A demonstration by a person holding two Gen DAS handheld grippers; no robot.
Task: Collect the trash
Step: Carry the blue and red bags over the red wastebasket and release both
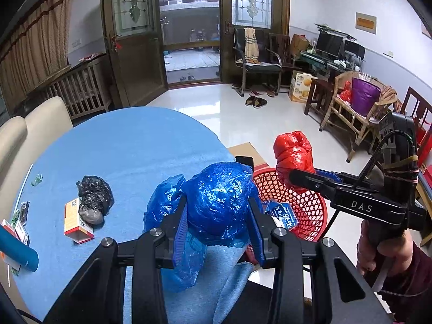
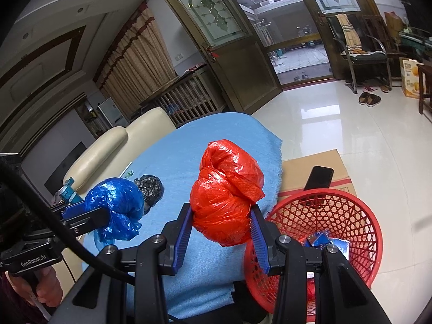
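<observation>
A person holds two grippers over a round counter (image 1: 121, 140) covered with a light blue cloth. The left gripper (image 1: 218, 208) pinches a crumpled blue plastic bag (image 1: 218, 197) between its blue-padded fingers; the bag bulges above the pads, and a loose flap hangs down beside the left finger. The bag sits above the counter's near edge.

The right gripper (image 2: 221, 221) pinches a knotted red plastic bag (image 2: 226, 189) in the same way, its pads pressed against the bag's lower sides. From the right wrist view, this bag hangs over the counter's edge, just beside a red mesh basket (image 2: 359, 216) that stands next to the counter. Inside the basket lie some blue wrappers (image 2: 326, 240). A cardboard box (image 2: 318, 162) with a dark phone (image 2: 320, 178) on top sits behind the basket.

Still on the counter, off to the left, are a wadded black plastic bag (image 1: 94, 197), a small orange and white carton (image 1: 77, 221) touching it, a few small packets (image 1: 23, 221) near the rim, and a blue tube (image 1: 17, 251).

A hand (image 1: 383, 251) grips the right gripper's handle. A cream sofa (image 2: 108, 154) stands beyond the counter.
</observation>
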